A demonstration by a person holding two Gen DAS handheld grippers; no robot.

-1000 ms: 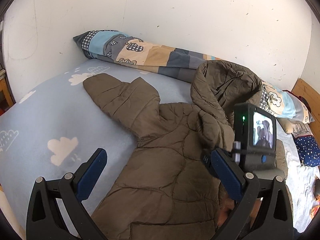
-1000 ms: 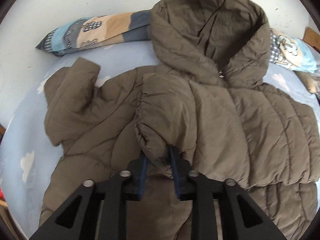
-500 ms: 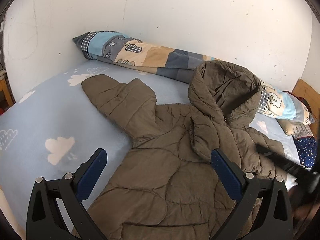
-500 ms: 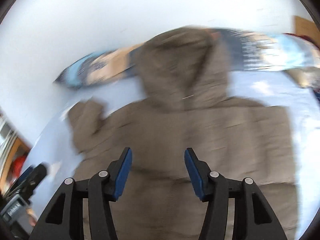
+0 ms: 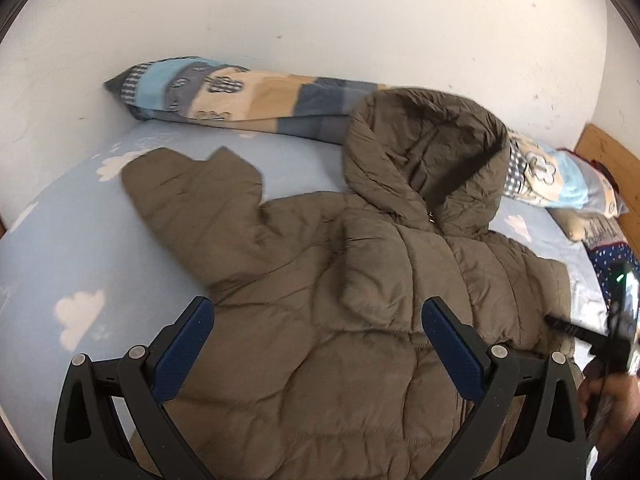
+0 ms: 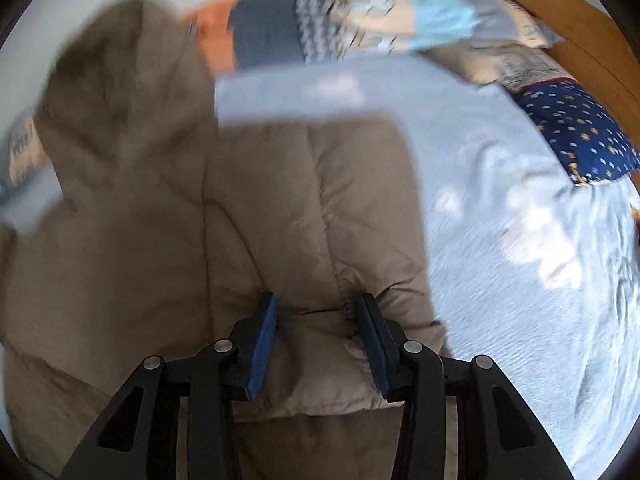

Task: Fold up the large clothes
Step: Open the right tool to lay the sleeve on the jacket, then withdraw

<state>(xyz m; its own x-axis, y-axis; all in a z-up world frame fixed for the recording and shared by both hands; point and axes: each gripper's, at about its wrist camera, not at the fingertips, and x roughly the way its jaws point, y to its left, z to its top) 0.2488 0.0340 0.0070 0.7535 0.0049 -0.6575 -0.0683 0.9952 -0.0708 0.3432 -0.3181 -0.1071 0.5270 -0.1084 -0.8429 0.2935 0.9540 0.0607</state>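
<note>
A brown hooded puffer jacket lies front up on a light blue bed, hood toward the wall, its left sleeve spread out, its right sleeve folded across the chest. My left gripper is open wide and empty above the jacket's lower front. My right gripper is open over the jacket's right edge, with fabric between the pads; this view is blurred. The right gripper also shows at the far right of the left wrist view.
A long patchwork pillow lies along the white wall behind the hood. A dark blue starred cushion and a wooden headboard are at the right. The bed sheet has white cloud prints.
My right gripper let go of the folded sleeve, opened, and swung right to the jacket's right edge. The sleeve now rests on the chest. My left gripper stayed open and shifted slightly.
</note>
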